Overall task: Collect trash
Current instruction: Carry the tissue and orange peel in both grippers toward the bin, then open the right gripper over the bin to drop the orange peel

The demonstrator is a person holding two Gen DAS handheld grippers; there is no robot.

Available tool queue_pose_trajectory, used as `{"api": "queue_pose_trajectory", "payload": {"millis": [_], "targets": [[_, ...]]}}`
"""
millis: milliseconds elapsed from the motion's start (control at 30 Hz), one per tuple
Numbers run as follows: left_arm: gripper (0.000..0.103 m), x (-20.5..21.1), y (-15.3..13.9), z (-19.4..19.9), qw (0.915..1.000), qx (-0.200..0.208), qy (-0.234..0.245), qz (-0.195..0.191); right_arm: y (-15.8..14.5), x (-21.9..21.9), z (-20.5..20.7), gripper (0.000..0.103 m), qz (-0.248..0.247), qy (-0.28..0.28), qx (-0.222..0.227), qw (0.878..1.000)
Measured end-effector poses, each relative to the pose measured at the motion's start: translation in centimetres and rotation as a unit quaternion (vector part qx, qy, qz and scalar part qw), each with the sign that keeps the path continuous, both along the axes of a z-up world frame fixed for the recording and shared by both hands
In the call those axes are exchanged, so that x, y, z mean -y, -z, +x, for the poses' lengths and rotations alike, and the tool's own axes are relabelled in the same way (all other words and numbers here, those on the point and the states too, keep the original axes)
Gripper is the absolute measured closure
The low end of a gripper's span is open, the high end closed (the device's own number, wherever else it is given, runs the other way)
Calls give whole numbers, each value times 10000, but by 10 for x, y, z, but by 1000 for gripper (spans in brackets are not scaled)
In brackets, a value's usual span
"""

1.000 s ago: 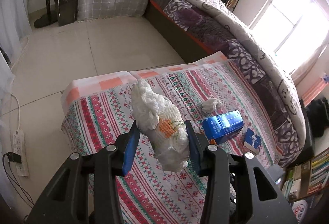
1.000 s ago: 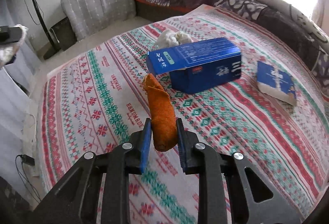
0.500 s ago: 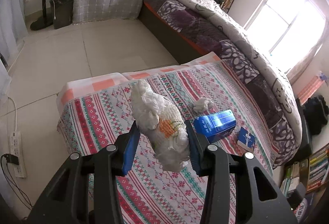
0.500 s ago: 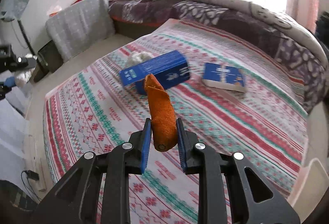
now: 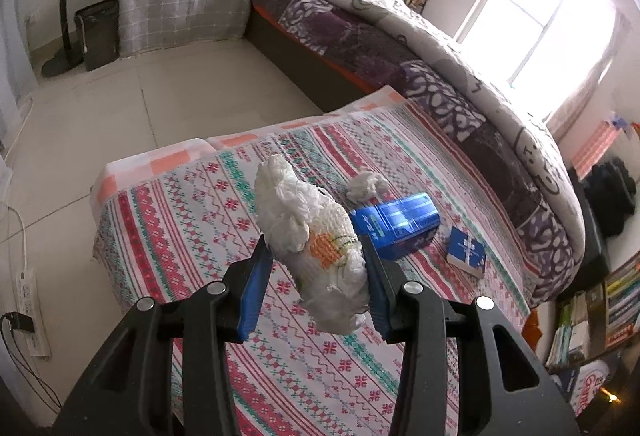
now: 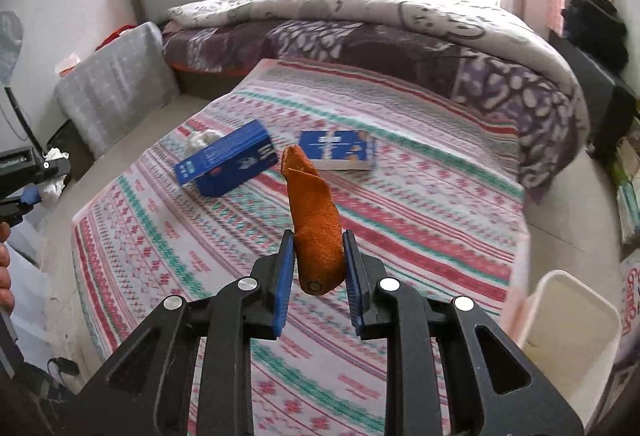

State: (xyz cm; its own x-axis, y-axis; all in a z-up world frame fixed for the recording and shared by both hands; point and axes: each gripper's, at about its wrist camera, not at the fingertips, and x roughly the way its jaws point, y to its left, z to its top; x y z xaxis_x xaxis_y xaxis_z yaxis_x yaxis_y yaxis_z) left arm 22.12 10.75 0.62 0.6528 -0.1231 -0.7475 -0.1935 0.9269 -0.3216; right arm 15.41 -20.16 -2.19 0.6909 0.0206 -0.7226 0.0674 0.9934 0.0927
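1. Left gripper [image 5: 318, 260] clamped on a crumpled white plastic bag [image 5: 312, 236], held in the air above the patterned tabletop [image 5: 180, 220].
2. Right gripper [image 6: 318, 252] pinches an orange peel [image 6: 314, 220], raised off the cloth.
3. Blue box [image 6: 228, 162], tissue wad [image 6: 202, 138] and booklet [image 6: 338, 150] lie on the tabletop.
4. White bin [image 6: 568, 332] beside its near corner.

Box [image 6: 226, 164] left of booklet [image 6: 338, 150]

Black fingers [image 5: 256, 278] carry blue pads (silver screws behind).
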Motion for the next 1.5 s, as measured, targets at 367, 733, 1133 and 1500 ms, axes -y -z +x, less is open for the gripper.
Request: {"api": "queue_pose_trajectory", "payload": {"millis": [367, 733, 1133, 1500], "targets": [[60, 55, 8, -2, 9977, 18, 616, 299, 6, 45, -25, 80, 187, 649, 79, 9977], [60, 116, 6, -8, 9897, 225, 1358, 404, 5, 93, -45, 80, 430, 1338, -38, 9901], [60, 176, 10, -22, 9800, 270, 1892, 560, 8, 135, -74, 80, 475, 1883, -162, 9808], [60, 220, 12, -36, 9707, 314, 2293, 651, 13, 179, -106, 80, 566, 2450, -300, 9674]]}}
